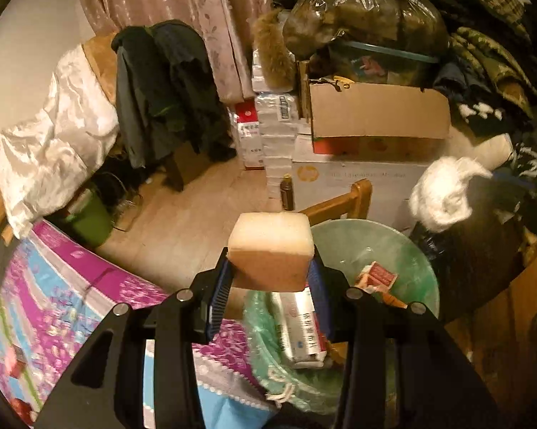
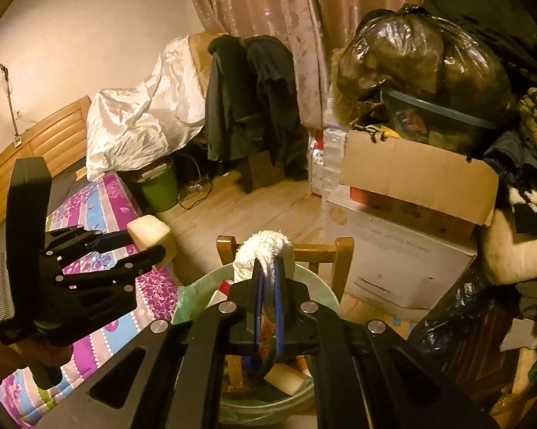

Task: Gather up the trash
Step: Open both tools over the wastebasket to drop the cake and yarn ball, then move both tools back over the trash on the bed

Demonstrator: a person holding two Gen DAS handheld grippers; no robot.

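My left gripper (image 1: 271,268) is shut on a pale foam sponge block (image 1: 272,250), held over the near-left rim of a bin lined with a green bag (image 1: 418,250). The bin holds a red carton (image 1: 377,275) and a white-and-red box (image 1: 302,325). My right gripper (image 2: 267,271) is shut on a wad of white fluffy cloth (image 2: 264,250), held above the same bin (image 2: 196,296); another foam piece (image 2: 286,377) lies inside. The left gripper with its sponge (image 2: 150,234) shows at the left of the right wrist view.
A bed with a purple-and-blue floral cover (image 1: 53,304) lies left of the bin. A wooden chair (image 2: 340,250) stands behind it. Stacked cardboard boxes (image 1: 375,114) with a full dark bag (image 1: 361,14) are at the right. A green bucket (image 2: 159,187) and clothes (image 1: 161,89) stand farther back.
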